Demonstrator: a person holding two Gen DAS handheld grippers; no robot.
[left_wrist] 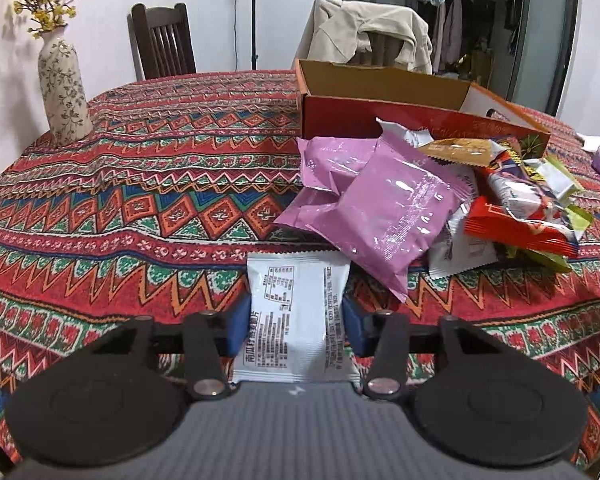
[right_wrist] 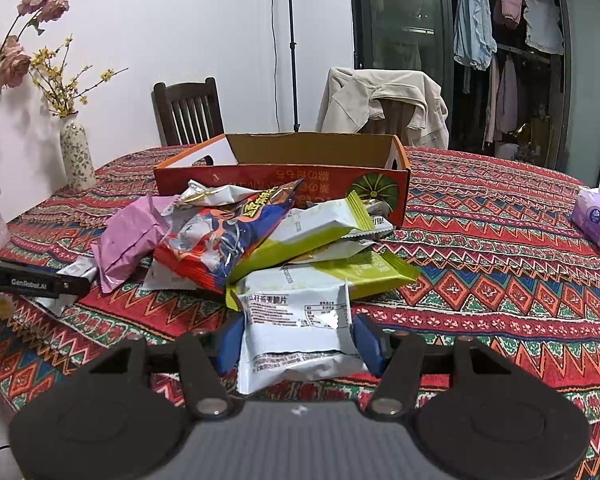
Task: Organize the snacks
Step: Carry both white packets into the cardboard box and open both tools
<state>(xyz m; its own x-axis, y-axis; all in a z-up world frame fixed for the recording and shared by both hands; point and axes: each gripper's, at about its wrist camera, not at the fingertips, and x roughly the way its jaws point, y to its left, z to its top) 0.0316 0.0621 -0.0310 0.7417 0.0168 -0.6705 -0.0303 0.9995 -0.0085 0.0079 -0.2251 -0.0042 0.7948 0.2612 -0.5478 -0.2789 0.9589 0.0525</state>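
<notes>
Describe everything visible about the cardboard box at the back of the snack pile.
The cardboard box is a shallow open-topped tray, red-orange outside with upside-down print and a green-and-yellow round emblem, plain brown inside. One end wall has a cut-out handle slot. It sits flat on the patterned tablecloth. No contents are visible. The snack pile lies against its near wall.

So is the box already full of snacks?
No, the box looks bare inside, and the snacks lie piled on the table in front of it.
</notes>
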